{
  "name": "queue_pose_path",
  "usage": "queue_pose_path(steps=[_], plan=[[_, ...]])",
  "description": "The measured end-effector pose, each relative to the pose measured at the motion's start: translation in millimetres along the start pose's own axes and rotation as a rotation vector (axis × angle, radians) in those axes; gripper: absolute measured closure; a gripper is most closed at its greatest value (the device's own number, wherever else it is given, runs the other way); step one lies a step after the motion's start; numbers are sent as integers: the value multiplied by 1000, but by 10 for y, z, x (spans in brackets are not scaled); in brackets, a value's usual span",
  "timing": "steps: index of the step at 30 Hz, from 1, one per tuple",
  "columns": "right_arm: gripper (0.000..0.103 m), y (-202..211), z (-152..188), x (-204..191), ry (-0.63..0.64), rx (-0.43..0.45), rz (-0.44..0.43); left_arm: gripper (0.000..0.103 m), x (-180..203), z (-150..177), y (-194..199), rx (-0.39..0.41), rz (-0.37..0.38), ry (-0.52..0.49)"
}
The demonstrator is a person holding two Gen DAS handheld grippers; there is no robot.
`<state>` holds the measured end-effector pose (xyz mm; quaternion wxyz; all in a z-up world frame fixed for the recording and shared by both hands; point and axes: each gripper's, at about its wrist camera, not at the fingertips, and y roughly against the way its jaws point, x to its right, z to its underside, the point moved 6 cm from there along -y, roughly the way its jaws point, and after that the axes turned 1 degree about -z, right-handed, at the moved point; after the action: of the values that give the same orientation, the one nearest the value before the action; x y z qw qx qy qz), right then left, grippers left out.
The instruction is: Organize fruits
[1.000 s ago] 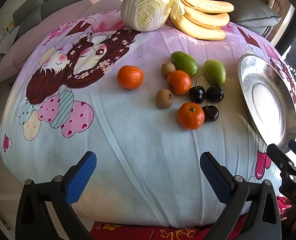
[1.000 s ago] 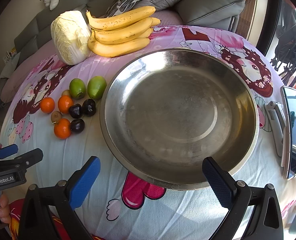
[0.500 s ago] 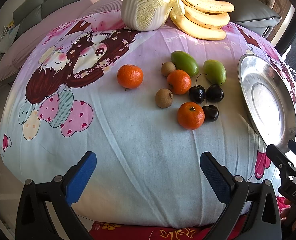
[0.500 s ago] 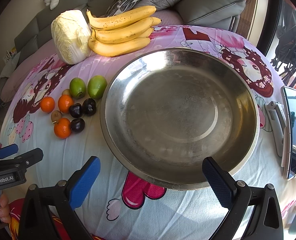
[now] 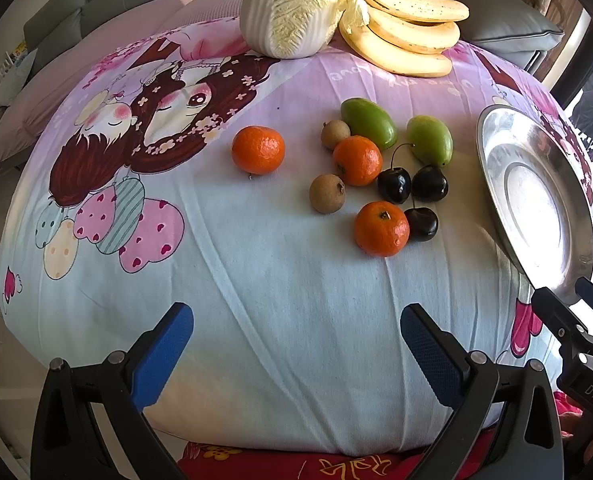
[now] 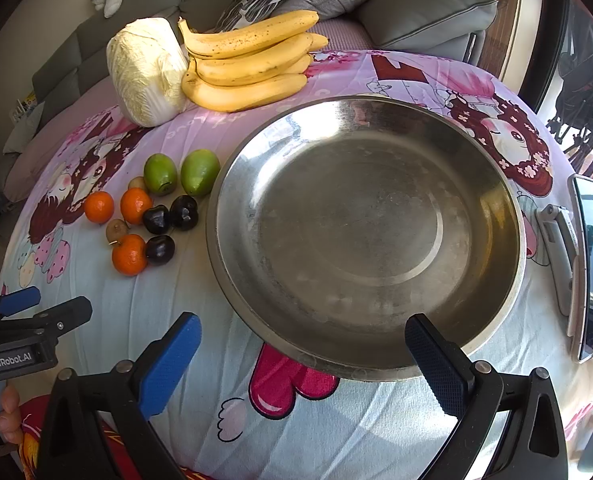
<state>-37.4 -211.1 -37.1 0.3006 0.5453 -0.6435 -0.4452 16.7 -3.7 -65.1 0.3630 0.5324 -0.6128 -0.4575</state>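
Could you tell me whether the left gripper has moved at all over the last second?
No. In the left wrist view, the left gripper frames the same scene: the nearest orange and steel bowl sit where they did a second ago.

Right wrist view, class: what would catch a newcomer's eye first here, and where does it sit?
The big empty steel basin fills the middle, on a cartoon-print cloth. Left of it clusters small fruit: oranges, dark cherries and green mangoes. Behind lie a banana bunch and a pale cabbage.
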Motion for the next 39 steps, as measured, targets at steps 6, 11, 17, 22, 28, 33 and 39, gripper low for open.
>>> queue_pose_path(steps=[6, 11, 17, 22, 28, 33, 39], plan=[[0, -15, -12, -25, 10, -3, -4, 0, 10, -14, -17, -10, 30, -5], [0, 2, -39, -53, 14, 7, -21, 0, 10, -32, 1, -7, 81, 2], [0, 32, -142, -224, 47, 26, -64, 0, -40, -151, 64, 33, 122, 2], [0, 42, -235, -475, 102, 43, -106, 0, -157, -340, 162, 121, 85, -32], [0, -10, -298, -811, 182, 59, -164, 0, -240, -423, 64, 53, 127, -69], [3, -113, -305, -960, 243, 52, -178, 0, -291, -445, -43, 39, 194, -22], [15, -269, -326, -1032, 266, 34, -183, 8, -244, -516, -122, 20, 250, -6]])
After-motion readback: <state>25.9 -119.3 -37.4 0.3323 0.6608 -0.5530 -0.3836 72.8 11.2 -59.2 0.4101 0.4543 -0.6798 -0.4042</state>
